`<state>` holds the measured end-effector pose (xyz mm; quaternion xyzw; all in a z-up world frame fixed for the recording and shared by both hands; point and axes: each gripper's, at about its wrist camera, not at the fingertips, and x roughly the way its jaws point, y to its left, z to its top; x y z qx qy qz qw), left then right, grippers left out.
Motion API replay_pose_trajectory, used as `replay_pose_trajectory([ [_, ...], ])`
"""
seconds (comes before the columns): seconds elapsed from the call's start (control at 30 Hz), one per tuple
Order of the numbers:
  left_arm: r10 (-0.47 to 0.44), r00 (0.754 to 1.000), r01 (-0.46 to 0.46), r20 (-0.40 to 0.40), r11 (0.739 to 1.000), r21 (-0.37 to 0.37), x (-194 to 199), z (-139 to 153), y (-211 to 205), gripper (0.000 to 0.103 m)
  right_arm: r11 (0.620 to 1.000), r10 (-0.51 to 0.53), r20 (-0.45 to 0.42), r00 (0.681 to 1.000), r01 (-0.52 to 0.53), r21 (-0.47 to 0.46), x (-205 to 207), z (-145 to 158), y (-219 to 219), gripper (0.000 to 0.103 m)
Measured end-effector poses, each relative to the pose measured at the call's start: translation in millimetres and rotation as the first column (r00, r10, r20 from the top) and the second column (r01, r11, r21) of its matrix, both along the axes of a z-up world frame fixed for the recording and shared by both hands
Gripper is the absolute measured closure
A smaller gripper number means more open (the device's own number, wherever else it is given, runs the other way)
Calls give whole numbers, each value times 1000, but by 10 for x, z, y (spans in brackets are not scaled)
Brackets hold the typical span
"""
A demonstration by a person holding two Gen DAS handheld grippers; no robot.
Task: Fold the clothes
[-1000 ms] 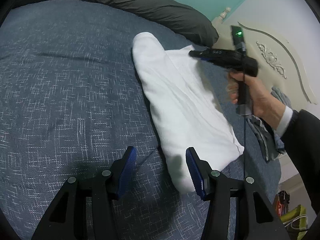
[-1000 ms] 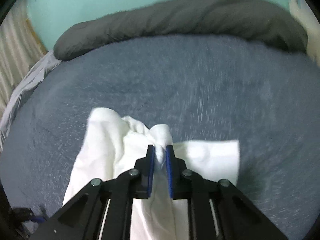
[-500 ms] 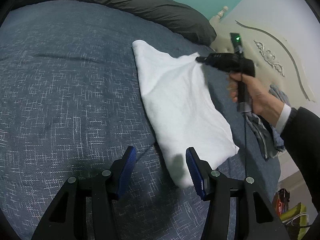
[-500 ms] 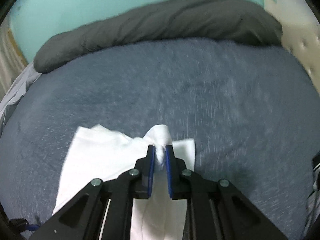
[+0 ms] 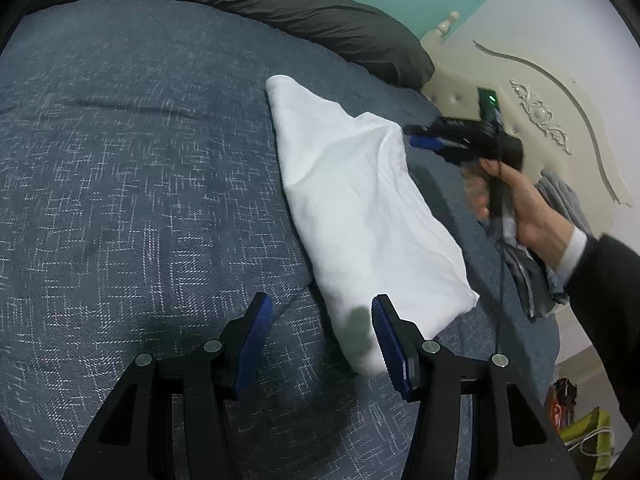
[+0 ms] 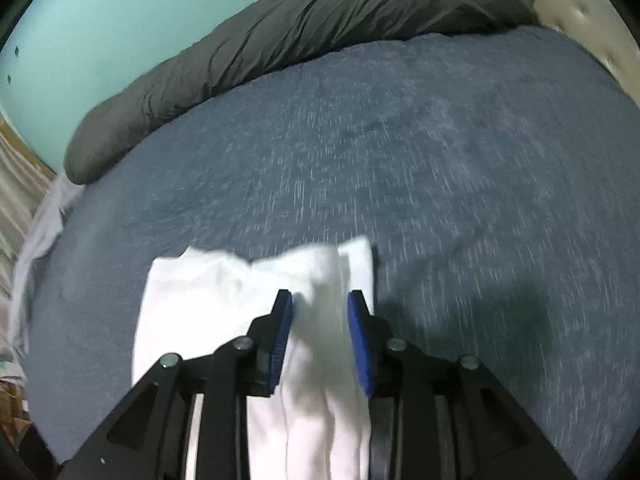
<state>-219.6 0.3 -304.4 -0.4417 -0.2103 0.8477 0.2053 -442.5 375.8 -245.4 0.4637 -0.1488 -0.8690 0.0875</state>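
- My two views look over a bed [image 5: 132, 168] under a blue-grey woven cover, with a dark grey duvet [image 6: 304, 28] rolled along its far edge.
- The white garment [image 5: 360, 208] lies folded into a long strip on the cover, towards the bed's right side by the cream headboard [image 5: 560, 92].
- My left hand-held gripper [image 5: 322, 340] hovers about half open and empty, with the garment's near end just past its right pad.
- My right hand-held gripper [image 6: 319, 332], gripped by a hand [image 5: 528, 216], is opening its jaws; the garment's far edge lies between the pads, and neither pad presses on it.
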Motion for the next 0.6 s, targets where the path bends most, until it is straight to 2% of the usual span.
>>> replay_pose_trajectory([
  [0.13,-3,1000,3,11,1000,1,10,-19,13,47,998,36,12,999,-36,-47,374,17,82,73],
  [0.3,-17,1000,17,10,1000,2,26,-19,76,47,990,27,36,999,-22,-140,836,-34,174,70],
  [0.6,-32,999,32,16,999,-3,65,-37,154,47,992,49,165,985,-29,-125,1473,-152,164,67],
])
